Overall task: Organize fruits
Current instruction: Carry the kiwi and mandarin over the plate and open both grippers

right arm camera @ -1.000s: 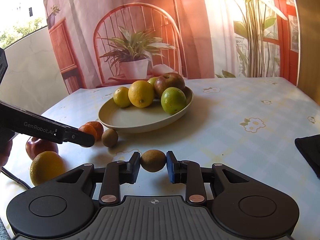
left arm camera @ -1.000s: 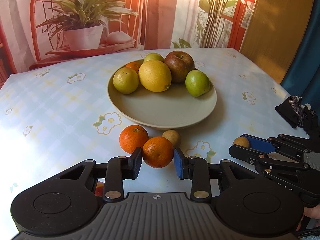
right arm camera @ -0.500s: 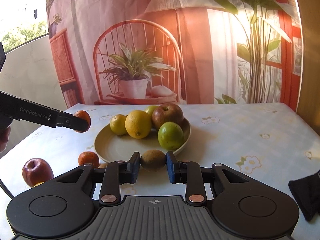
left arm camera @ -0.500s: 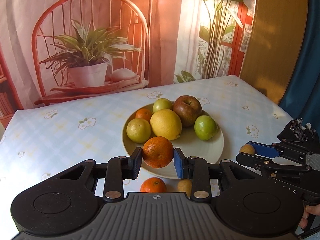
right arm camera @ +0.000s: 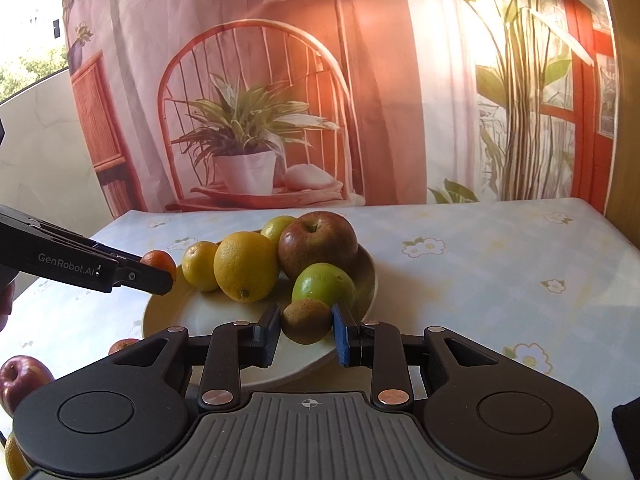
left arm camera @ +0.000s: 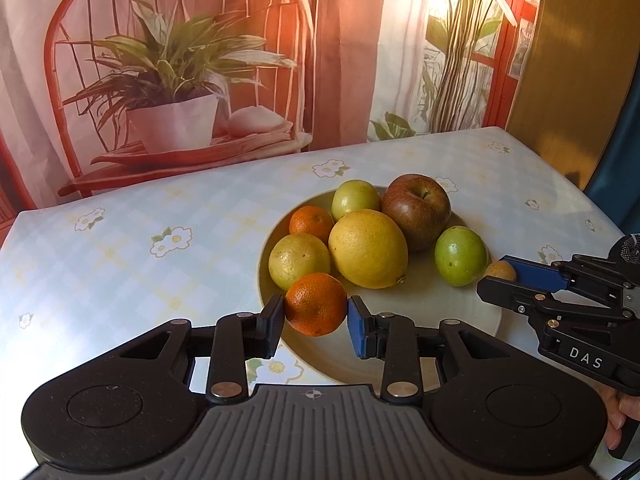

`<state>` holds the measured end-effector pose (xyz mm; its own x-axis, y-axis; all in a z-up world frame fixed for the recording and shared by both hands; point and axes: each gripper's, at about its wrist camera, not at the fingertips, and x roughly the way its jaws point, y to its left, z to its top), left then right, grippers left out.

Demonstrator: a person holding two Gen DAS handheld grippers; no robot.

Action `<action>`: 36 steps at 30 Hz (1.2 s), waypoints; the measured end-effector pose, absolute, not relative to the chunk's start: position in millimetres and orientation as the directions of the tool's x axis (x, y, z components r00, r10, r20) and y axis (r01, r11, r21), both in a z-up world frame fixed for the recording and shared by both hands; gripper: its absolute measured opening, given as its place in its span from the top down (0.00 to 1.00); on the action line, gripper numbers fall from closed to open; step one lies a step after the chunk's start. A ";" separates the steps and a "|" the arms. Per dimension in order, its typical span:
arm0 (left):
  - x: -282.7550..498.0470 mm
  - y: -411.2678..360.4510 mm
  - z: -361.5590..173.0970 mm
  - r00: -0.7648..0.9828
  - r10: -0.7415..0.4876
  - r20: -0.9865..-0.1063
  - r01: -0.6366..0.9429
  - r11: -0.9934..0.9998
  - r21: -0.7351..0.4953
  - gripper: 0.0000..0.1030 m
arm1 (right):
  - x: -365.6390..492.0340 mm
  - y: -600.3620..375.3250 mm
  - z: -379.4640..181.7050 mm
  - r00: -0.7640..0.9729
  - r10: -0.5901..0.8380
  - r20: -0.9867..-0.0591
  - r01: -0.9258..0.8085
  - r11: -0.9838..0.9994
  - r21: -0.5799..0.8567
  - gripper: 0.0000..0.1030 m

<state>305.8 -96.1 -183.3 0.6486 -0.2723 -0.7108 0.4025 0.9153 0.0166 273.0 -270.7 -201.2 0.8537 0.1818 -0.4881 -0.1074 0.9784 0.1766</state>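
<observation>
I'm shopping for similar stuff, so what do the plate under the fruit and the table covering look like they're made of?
The plate looks like matte glazed ceramic or melamine: pale beige, smooth, opaque, with only soft highlights; the pictures cannot settle which. The table covering looks like wipe-clean vinyl or oilcloth: a printed pale check with daisies, lying flat and taut, with a broad sheen where sunlight strikes it.

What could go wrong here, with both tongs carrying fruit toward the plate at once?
1. The plate already holds six fruits bunched at its far side; the tangerine in the left tongs could nudge the small lemon on release.
2. The kiwi in the right tongs hangs near the rim beside the green fruit; it may roll off.
3. Both tongs converge over one plate and could collide.
</observation>
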 end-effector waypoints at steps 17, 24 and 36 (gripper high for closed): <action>319.9 -104.8 -195.8 0.636 -0.235 -0.735 0.412 0.909 0.067 0.65 | 278.7 -271.9 -207.0 0.838 0.192 -0.510 -0.120 0.978 0.171 0.75; 320.7 -104.8 -195.4 0.632 -0.230 -0.740 0.414 0.907 0.072 0.65 | 277.0 -271.3 -207.3 0.839 0.201 -0.505 -0.130 0.976 0.174 0.75; 317.8 -102.2 -195.4 0.645 -0.200 -0.737 0.391 0.916 0.094 0.64 | 272.5 -271.2 -208.1 0.843 0.213 -0.494 -0.138 0.973 0.185 0.75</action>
<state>317.8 -102.2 -195.4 0.6454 -0.2001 -0.7372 0.3910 0.9156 0.0938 272.5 -271.2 -208.1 0.8428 0.2134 -0.4941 -0.1378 0.9730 0.1852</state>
